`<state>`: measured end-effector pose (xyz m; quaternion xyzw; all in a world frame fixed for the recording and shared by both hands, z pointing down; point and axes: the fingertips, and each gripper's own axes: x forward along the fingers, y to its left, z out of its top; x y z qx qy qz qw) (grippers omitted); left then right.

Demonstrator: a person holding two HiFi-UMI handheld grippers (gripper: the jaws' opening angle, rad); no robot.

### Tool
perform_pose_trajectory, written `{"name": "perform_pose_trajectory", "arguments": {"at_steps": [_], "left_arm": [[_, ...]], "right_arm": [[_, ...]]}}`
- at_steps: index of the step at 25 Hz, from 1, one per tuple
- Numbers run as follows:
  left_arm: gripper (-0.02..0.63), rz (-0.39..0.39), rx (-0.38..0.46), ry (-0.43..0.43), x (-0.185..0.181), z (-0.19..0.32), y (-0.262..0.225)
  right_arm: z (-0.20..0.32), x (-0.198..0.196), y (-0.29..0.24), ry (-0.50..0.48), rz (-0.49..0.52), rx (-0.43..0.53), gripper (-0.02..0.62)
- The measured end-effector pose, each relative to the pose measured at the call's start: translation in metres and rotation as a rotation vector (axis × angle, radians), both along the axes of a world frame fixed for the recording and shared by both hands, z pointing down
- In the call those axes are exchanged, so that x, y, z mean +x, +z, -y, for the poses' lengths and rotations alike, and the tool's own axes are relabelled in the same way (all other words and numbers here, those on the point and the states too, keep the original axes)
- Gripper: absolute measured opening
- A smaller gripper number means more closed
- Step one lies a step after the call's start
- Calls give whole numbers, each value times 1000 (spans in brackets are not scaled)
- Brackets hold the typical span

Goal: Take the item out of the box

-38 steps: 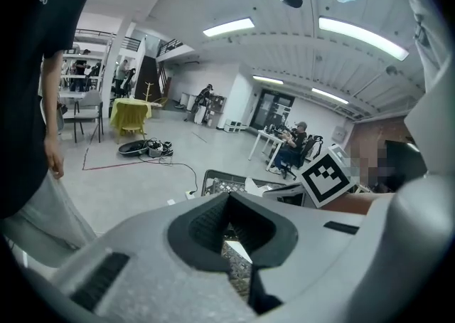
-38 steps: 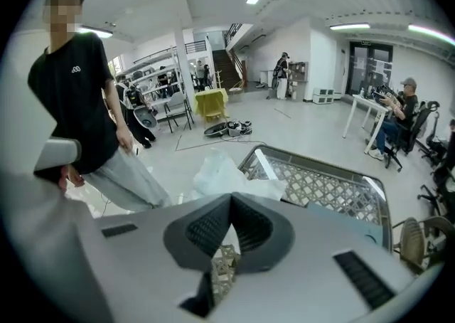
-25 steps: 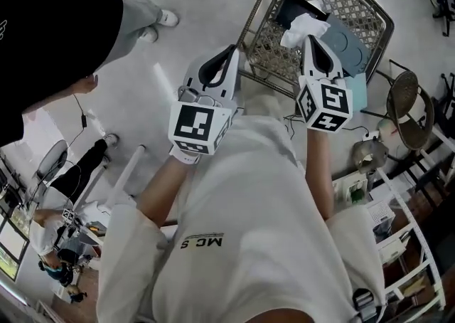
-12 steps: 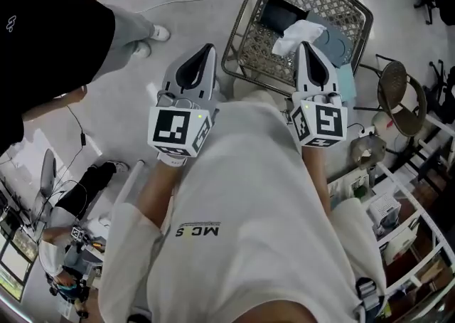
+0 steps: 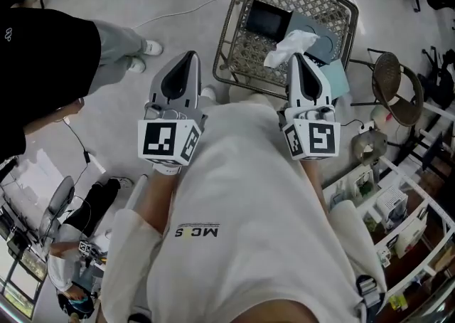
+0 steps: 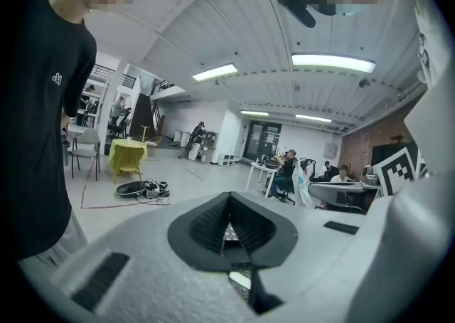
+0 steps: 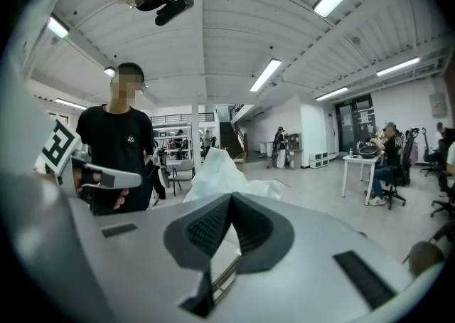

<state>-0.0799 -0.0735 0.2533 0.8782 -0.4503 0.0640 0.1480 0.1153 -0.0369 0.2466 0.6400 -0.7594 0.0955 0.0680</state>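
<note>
The box is a metal mesh basket (image 5: 229, 30) on the floor in front of me in the head view. Inside it lie a flat black item (image 5: 266, 19) and a grey-blue round piece (image 5: 321, 38). My right gripper (image 5: 293, 58) is shut on a crumpled white bag (image 5: 290, 44), held above the basket's near side. In the right gripper view the white bag (image 7: 217, 171) bulges out past the right gripper (image 7: 231, 199). My left gripper (image 5: 187, 56) is held left of the basket; in its own view the left gripper (image 6: 228, 200) is shut with nothing in it.
A person in a black shirt (image 5: 43, 65) stands at the left, and in the right gripper view holds another gripper (image 7: 106, 178). A round stool (image 5: 394, 90) and white shelving (image 5: 398, 222) are at the right. Tables and seated people fill the far room.
Both grippers have drawn back toward my body and sit lower in the head view. The white bag has stayed in the right gripper. The basket now shows further ahead.
</note>
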Motion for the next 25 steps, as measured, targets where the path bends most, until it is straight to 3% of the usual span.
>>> {"name": "perform_pose_trajectory", "arguments": {"at_steps": [25], "left_arm": [[25, -7, -2, 50, 14, 10, -2]], "right_arm": [[12, 5, 0, 24, -25, 7, 15]]}}
